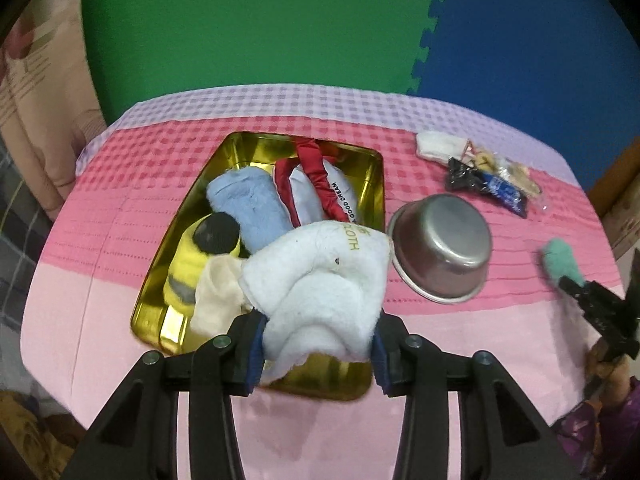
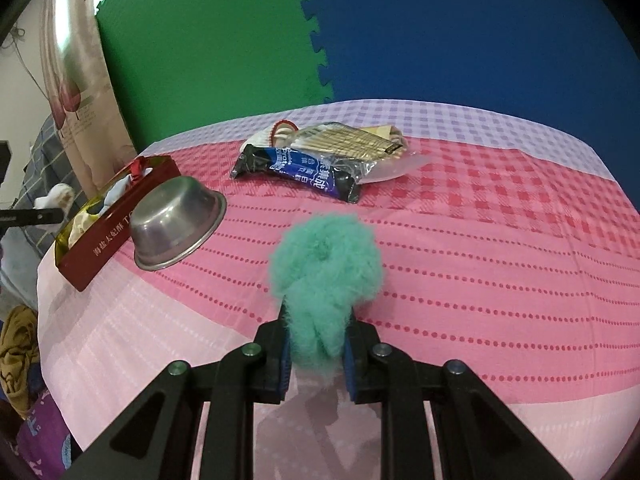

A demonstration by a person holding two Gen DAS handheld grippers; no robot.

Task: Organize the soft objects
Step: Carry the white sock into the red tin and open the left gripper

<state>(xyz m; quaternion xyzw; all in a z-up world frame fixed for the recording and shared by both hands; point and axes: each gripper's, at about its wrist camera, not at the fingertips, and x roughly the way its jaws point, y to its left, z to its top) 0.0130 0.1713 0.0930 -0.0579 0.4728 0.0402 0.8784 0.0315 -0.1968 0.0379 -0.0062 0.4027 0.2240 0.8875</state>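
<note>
Here, the left hand-held gripper (image 1: 318, 354), clamped on a white towel (image 1: 320, 280), hangs over the gold tin (image 1: 372, 172); the right hand-held gripper (image 2: 316, 354) pinches a teal pom-pom (image 2: 326, 264) above the worktop (image 2: 500, 280). Next: release the towel, then carry the pom-pom over.

The white towel (image 1: 320, 280) hides the near right part of the gold tin (image 1: 372, 168) and covers parts of the cream cloth (image 1: 218, 296) and the yellow toy (image 1: 188, 268). In the right wrist view the steel bowl (image 2: 176, 224) blocks part of the tin's red side wall (image 2: 100, 248), cutting off its lettering. The small print on the snack packets (image 2: 296, 168) is too small to read. The teal pompom's (image 2: 324, 268) near end sits hidden between the blue pads (image 2: 285, 360). The left wrist view's right edge cuts off the right gripper (image 1: 568, 282).
</note>
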